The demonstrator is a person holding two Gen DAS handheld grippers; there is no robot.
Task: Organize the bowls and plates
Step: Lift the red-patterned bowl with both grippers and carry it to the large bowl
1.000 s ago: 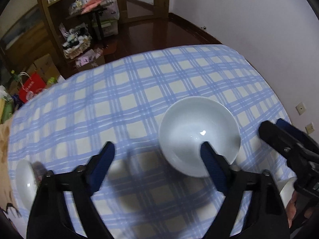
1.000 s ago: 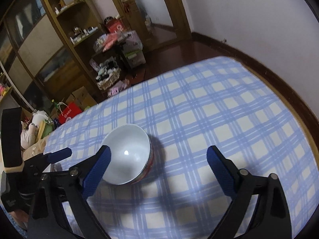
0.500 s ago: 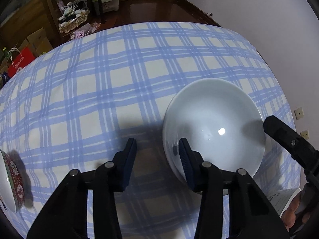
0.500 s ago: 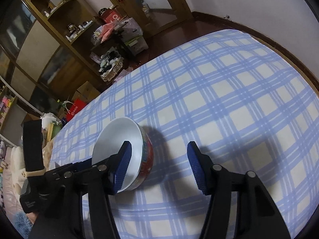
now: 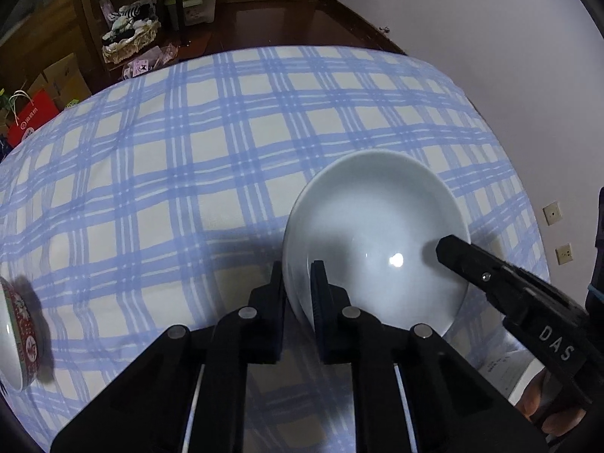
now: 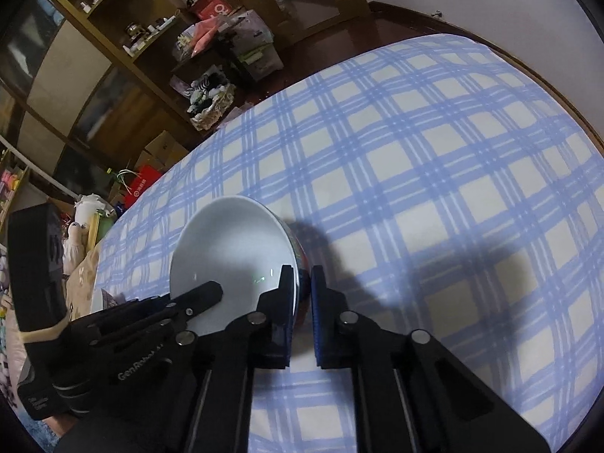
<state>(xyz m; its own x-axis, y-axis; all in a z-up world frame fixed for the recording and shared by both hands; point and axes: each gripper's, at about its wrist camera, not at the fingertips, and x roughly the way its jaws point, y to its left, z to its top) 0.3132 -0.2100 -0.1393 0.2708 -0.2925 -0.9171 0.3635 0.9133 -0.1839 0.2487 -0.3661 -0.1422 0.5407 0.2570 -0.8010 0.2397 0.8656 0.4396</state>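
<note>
On the table with checked cloth, left gripper jaws are closing on the near rim of the white bowl, right gripper jaws clamped on the red-patterned bowl rim, left of the white bowl.

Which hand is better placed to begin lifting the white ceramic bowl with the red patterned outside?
Right, slightly. The right gripper is shut on the rim of the bowl, one finger inside, one outside. The jaws of the left gripper are closing on the opposite rim.
</note>
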